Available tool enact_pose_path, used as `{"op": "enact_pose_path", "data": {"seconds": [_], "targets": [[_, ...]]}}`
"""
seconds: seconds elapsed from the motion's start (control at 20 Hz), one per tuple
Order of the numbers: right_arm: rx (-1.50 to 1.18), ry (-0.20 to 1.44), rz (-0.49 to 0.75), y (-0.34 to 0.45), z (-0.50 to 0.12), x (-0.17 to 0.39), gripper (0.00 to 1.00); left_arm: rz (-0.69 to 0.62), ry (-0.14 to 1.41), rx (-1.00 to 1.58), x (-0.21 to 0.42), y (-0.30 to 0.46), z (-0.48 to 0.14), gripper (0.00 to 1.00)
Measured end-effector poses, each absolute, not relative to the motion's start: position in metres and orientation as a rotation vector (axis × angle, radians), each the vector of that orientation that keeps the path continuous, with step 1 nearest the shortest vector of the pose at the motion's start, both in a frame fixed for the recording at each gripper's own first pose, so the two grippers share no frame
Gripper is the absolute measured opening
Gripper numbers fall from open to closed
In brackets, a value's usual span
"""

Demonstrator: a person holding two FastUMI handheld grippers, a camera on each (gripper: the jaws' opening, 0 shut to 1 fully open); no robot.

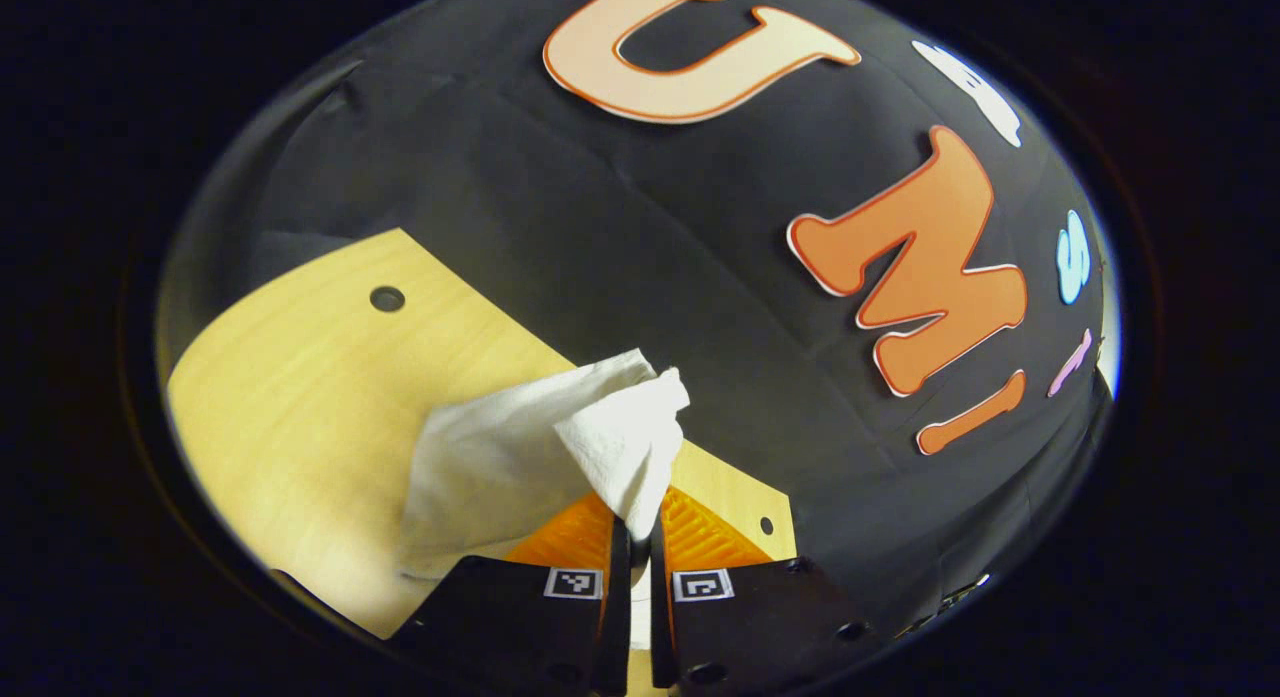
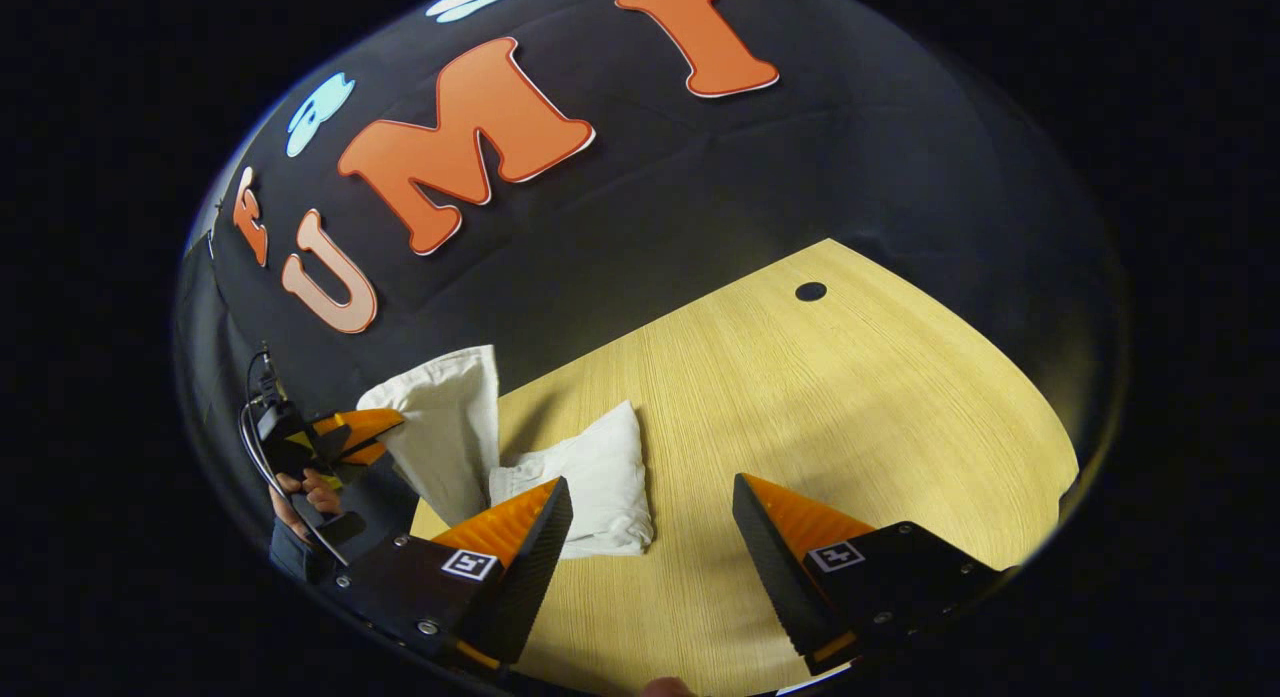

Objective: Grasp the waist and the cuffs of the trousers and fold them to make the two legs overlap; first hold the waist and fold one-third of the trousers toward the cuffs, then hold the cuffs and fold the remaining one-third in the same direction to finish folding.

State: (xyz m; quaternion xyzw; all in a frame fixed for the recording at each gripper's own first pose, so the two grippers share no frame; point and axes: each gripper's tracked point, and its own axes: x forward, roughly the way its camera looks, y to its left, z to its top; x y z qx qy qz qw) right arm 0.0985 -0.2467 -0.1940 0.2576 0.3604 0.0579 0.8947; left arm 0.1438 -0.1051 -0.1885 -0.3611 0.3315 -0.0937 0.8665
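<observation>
Trousers (image 2: 600, 477): white cloth garment, part lying bunched on the wooden table (image 2: 850, 397), part lifted off it at the far-left corner. In the left gripper view the raised portion (image 1: 560, 437) drapes down to the tabletop (image 1: 300, 397) in soft folds.
Which end is raised: cannot tell waist from cuffs; no band, seam or hem is legible.
Material judgement: thin, limp and light. It sags under its own weight and holds no shape, so it should trail and crumple, not swing flat. Not fragile. Surface looks matte, so slip between the fingers is likely low.
Left gripper (image 1: 640, 537): fingers drawn close together with a fold of the cloth pinched between them; the fabric rises out of the gap. Seen from the right gripper view, this gripper (image 2: 375, 432) is held by a hand (image 2: 305, 497) with the cloth hanging from it.
Right gripper (image 2: 650, 517): fingers spread wide, holding nothing, poised above the table just beside the bunched portion.
Recommended hold: take an outer edge or corner of the heap on the table, gathering both layers, well apart from the left gripper's pinch, so the cloth can be pulled taut between the two.
Risk: a single-layer or shallow pinch may leave the legs misaligned.
</observation>
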Motion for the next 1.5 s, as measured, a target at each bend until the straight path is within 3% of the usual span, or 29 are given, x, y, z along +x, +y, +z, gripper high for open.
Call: {"op": "enact_pose_path", "data": {"seconds": [0.6, 0.65, 0.85, 1.05, 1.25, 1.5], "targets": [[0.537, 0.801, 0.178, -0.272, -0.215, 0.092, 0.97, -0.494, 1.042, -0.525, 0.048, -0.205, -0.267, 0.14], [0.533, 0.804, 0.185, -0.271, -0.216, 0.093, 0.97, -0.524, 1.07, -0.489, 0.04, -0.209, -0.275, 0.08], [0.522, 0.802, 0.209, -0.262, -0.216, 0.094, 0.97, -0.589, 1.169, -0.452, -0.002, -0.215, -0.295, 0.92], [0.44, 0.746, 0.25, -0.245, -0.206, 0.1, 0.97, -0.589, 1.04, -0.324, -0.005, -0.198, -0.276, 1.0], [0.339, 0.661, 0.275, -0.223, -0.18, 0.1, 0.97, -0.555, 0.832, -0.2, 0.015, -0.155, -0.219, 0.97], [0.258, 0.528, 0.259, -0.193, -0.14, 0.111, 0.97, -0.498, 0.571, -0.244, 0.022, -0.098, -0.146, 0.97]]}}
